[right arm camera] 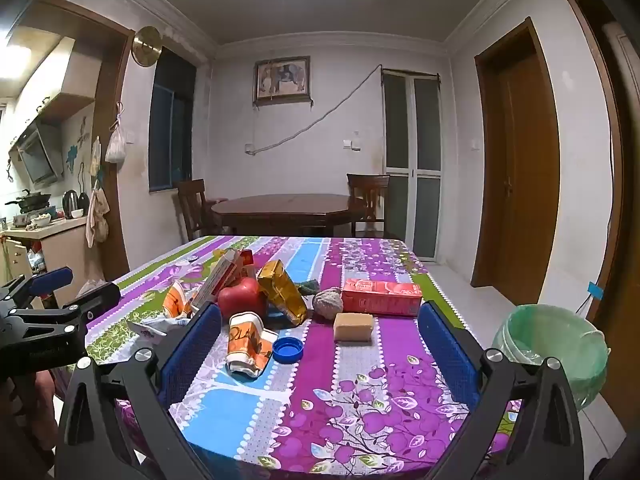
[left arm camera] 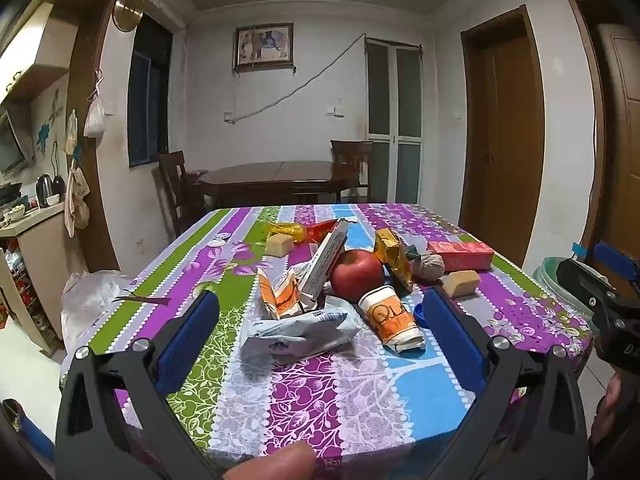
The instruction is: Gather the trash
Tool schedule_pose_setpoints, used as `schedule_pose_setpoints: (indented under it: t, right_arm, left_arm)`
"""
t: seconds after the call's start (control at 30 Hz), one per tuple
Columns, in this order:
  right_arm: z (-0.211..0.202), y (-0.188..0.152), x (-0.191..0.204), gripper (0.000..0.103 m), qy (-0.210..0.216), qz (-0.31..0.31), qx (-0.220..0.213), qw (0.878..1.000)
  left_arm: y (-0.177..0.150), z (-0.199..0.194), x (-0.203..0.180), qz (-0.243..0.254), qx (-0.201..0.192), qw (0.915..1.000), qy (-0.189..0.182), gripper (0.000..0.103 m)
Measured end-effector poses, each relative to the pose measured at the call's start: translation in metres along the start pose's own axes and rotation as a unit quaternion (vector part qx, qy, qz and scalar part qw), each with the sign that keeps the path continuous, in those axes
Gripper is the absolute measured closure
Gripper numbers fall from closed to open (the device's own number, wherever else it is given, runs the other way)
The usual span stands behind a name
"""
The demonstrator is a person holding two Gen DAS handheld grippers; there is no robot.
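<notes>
On the table [left arm camera: 312,392], under a striped floral cloth in purple, green and blue, the litter sits in one loose cluster toward the middle: a crumpled white wrapper [left arm camera: 298,332] nearest the left tool [left arm camera: 320,332], a crushed orange paper cup [right arm camera: 246,344] lying on its side, a blue bottle cap [right arm camera: 287,349] just beside the cup, a torn orange carton [left arm camera: 280,292], a gold foil packet [right arm camera: 282,296] and a long white box [left arm camera: 326,262] leaning on an apple [left arm camera: 356,274]. Left tool: both fingers spread wide, nothing between the pads, held above the near table edge. Right tool [right arm camera: 320,350]: likewise spread wide and empty, with the cup and cap lying ahead between its fingers. Judgement: collection has not begun; this reads as the approach before a first pick. Next move likely calls for lowering one tool over a single light piece (wrapper or cup), closing gently so it is not pushed away, then carrying it to the green-lined bin [right arm camera: 552,352] standing on the floor off the table's right side. The apple, a red box [right arm camera: 382,298], two tan blocks [right arm camera: 353,327] and a ball of twine [right arm camera: 328,302] are probably not trash. Room: a dark wooden dining table with chairs behind, a framed picture on the far wall, brown doors at right, a kitchen counter at left.
</notes>
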State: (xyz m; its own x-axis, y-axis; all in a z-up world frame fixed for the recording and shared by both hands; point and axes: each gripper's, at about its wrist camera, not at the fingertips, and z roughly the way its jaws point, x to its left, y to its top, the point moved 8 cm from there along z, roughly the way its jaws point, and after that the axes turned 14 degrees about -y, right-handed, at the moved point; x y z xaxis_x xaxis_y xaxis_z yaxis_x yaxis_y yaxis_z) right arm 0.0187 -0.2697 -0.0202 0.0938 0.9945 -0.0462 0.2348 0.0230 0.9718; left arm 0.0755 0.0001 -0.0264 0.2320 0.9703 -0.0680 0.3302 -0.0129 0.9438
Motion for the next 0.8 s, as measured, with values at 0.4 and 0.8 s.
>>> schedule_pose_setpoints:
  t: [0.4, 0.8]
  right_arm:
    - [-0.0014, -0.0026, 0.0007, 0.005, 0.006, 0.002, 0.0, 1.0]
    - [-0.0015, -0.0009, 0.004, 0.005, 0.008, -0.002, -0.003, 1.0]
  left_arm:
    - [-0.0034, 0.0028, 0.0022, 0.002, 0.008, 1.0, -0.001, 0.005]
    - [-0.0039, 0.0044, -0.0011, 0.01, 0.012, 0.9999, -0.007, 0.005]
